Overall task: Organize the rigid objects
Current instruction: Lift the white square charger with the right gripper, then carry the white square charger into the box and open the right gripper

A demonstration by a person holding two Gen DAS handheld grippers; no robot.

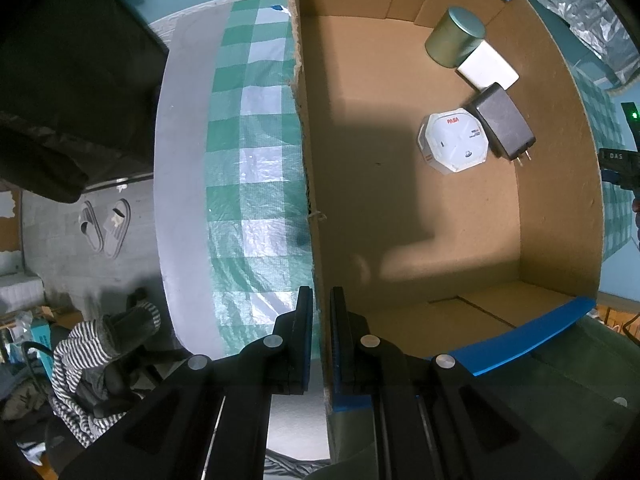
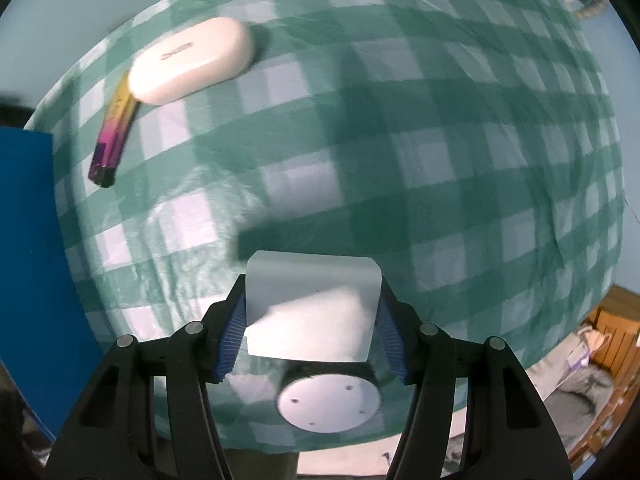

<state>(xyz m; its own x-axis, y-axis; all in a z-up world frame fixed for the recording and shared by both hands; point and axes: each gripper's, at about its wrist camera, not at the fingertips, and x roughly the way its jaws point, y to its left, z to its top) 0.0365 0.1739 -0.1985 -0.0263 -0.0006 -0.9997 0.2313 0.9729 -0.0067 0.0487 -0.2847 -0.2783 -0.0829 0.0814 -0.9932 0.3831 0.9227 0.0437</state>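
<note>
My left gripper (image 1: 321, 300) is shut on the left wall of an open cardboard box (image 1: 310, 184), one finger on each side. Inside the box lie a green tin (image 1: 454, 38), a white block (image 1: 488, 66), a black charger (image 1: 506, 126) and a white octagonal adapter (image 1: 454, 140). My right gripper (image 2: 312, 304) is shut on a white rectangular block (image 2: 310, 308) and holds it above the checked tablecloth (image 2: 440, 160). On the cloth at the far left lie a white oval case (image 2: 192, 60) and a purple-yellow lighter (image 2: 114, 132).
A blue box edge (image 2: 28, 216) shows at the left of the right wrist view. A round white disc (image 2: 328, 404) sits below the held block. The table edge (image 1: 180, 200) drops to a floor with slippers (image 1: 106, 226) and clothes (image 1: 100, 352).
</note>
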